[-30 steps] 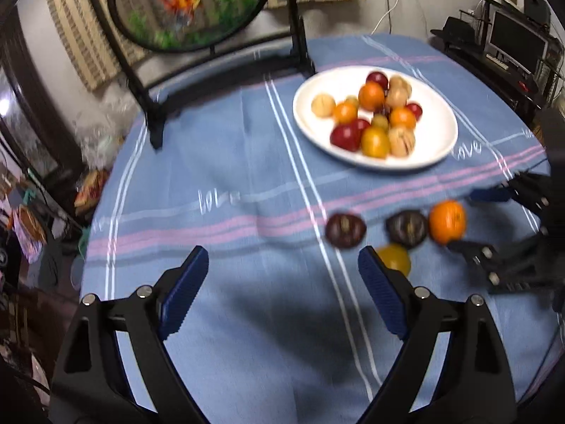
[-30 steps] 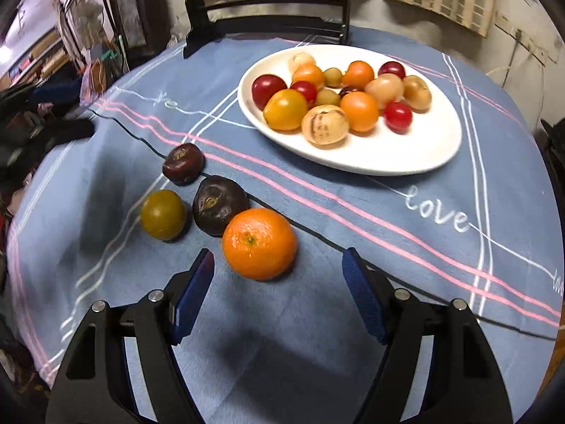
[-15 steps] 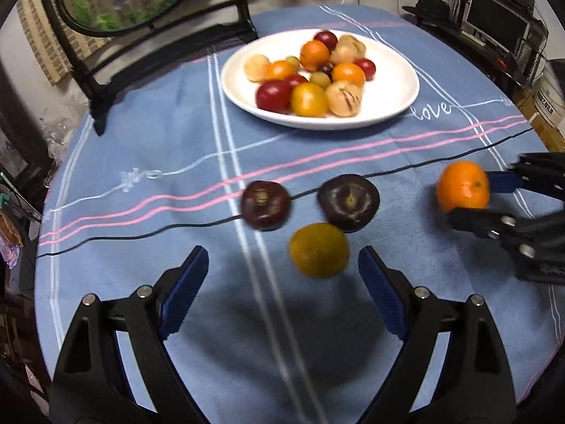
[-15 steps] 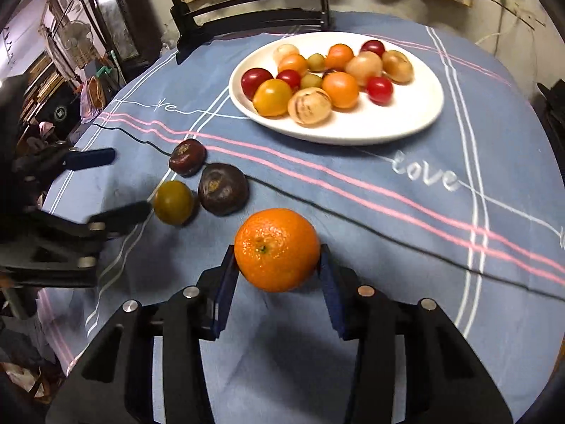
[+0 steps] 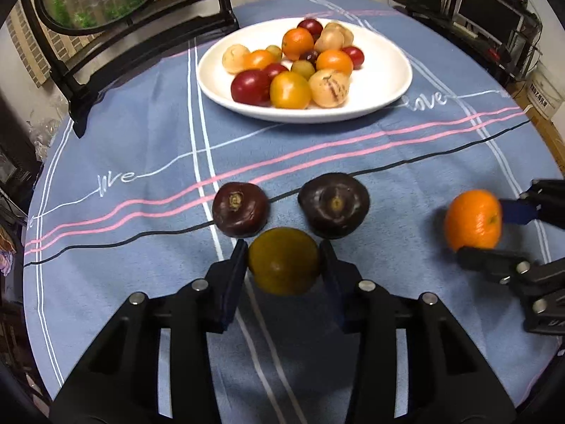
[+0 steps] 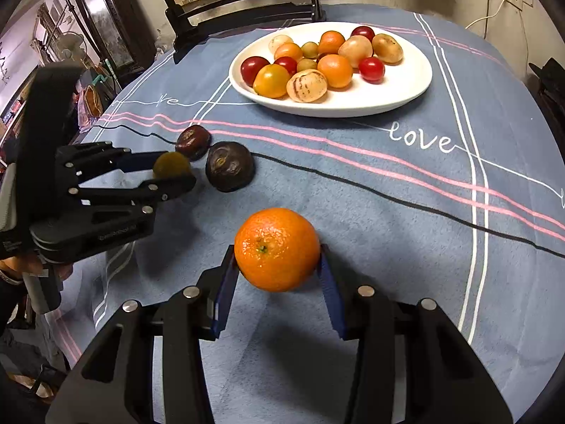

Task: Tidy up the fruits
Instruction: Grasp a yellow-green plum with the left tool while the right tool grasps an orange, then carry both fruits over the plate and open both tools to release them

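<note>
"love" stitched in white on blue tablecloth [image 6: 423, 190], near plate.

Left wrist view: plate [image 5: 388, 81] of fruit at upper centre on tablecloth [image 5: 141, 148]; stand [image 5: 81, 106] at upper left. Two passion fruits [image 5: 240, 213] [image 5: 333, 205] side by side at centre; round fruit [image 5: 284, 260] just below between them; orange [image 5: 473, 219] at right edge.
</note>
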`<state>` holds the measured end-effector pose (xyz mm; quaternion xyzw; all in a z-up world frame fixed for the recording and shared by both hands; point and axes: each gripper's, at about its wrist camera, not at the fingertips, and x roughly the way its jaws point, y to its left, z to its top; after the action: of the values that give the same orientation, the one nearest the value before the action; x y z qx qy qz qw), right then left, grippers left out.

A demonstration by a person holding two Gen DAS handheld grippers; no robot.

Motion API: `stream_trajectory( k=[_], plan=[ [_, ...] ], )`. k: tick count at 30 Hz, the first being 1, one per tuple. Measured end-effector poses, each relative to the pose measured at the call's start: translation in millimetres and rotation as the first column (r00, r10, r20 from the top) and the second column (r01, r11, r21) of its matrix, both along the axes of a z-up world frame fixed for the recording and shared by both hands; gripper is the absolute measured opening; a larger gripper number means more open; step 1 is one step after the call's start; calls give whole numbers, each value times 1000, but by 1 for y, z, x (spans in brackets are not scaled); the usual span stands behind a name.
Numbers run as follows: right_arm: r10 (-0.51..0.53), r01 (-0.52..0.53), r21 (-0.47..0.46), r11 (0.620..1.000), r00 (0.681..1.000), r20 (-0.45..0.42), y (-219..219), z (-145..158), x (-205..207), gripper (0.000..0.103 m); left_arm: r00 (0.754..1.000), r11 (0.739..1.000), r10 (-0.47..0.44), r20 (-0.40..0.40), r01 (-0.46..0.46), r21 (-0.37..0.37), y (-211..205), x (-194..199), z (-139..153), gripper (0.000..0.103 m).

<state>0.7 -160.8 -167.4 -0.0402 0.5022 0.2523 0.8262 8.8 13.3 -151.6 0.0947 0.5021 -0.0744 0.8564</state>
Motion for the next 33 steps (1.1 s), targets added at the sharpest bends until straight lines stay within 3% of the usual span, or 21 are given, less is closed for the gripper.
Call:
stream_trajectory(
  k=[12,23,29,33],
  plan=[
    [6,-6,19,1000,1000,-5,12,4,-21,45,998,1000,-4,67,3,21,-4,-26,39,42],
    [-5,4,36,999,1000,18,15,20,-40,45,996,1000,-8,89,6,29,-4,-45,54,42],
    [-31,31,114,993,1000,3,13,39,-43,45,993,1000,-8,121,5,26,0,-50,72,42],
    [-56,48,163,985,997,45,11,68,-39,45,988,1000,7,154,-10,17,9,-48,92,42]
  ],
)
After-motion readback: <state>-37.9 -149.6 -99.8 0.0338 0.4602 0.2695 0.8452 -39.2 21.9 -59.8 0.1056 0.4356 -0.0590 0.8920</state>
